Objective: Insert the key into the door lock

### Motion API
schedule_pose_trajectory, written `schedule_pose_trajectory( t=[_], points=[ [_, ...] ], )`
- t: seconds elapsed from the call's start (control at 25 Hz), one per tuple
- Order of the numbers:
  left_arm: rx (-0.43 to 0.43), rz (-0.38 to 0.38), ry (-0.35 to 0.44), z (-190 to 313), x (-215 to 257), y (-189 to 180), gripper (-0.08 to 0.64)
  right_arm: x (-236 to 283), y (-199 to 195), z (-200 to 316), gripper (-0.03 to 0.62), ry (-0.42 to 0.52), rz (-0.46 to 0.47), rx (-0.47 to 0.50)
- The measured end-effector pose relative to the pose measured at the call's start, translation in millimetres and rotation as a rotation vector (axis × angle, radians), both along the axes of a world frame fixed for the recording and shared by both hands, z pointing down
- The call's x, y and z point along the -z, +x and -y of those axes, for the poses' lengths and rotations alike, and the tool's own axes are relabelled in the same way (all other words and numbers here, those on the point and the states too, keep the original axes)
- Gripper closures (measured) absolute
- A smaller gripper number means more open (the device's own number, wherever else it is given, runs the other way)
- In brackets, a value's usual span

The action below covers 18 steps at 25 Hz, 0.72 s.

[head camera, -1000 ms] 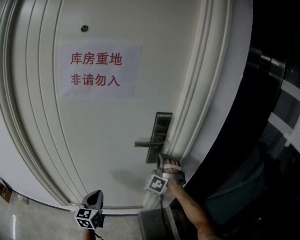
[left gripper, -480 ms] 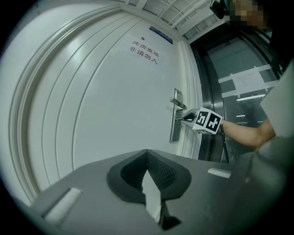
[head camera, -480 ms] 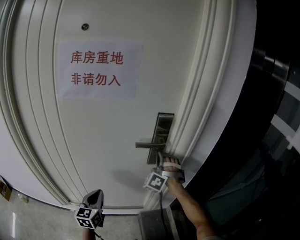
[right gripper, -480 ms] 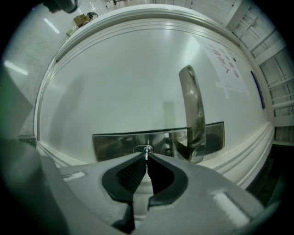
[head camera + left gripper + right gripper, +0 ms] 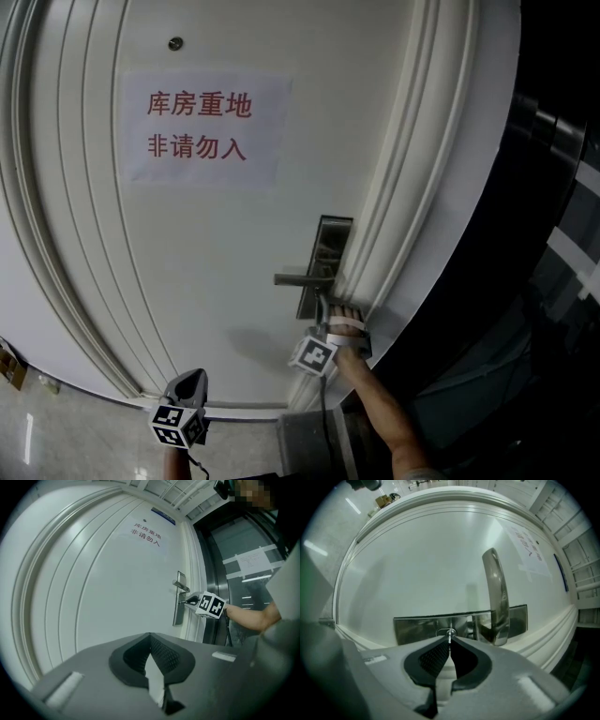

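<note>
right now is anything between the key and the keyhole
Nothing visible. The key pinched in the right gripper is right at the keyhole; the door handle sits off to one side.

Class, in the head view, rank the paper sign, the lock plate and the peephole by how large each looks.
1. paper sign
2. lock plate
3. peephole, a tiny dot above the sign

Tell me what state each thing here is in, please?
door: shut.
handle: level.
key: tip at the keyhole.
right gripper: shut on the key.
left gripper: shut, empty.
sign: flat on the door.
</note>
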<state>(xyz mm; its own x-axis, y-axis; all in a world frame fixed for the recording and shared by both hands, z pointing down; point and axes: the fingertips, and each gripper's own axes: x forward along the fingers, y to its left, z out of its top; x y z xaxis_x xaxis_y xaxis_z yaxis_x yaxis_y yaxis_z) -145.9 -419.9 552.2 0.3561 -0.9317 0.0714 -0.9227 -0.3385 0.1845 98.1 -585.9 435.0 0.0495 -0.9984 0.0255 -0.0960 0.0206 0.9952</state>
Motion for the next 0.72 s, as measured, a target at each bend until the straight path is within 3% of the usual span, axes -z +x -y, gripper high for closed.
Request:
schedule_pose_trajectory(
  t=[0.28,0.72],
  points=[
    [0.008,0.007,0.005,-10,2,2,0.557,-1,0,1,0.574,0.082,0.005,0.026],
    [0.025,0.014,0.002,-21,1,0,0.557,-10,7,1,0.383,0.105,0.022,0.039]
  ],
)
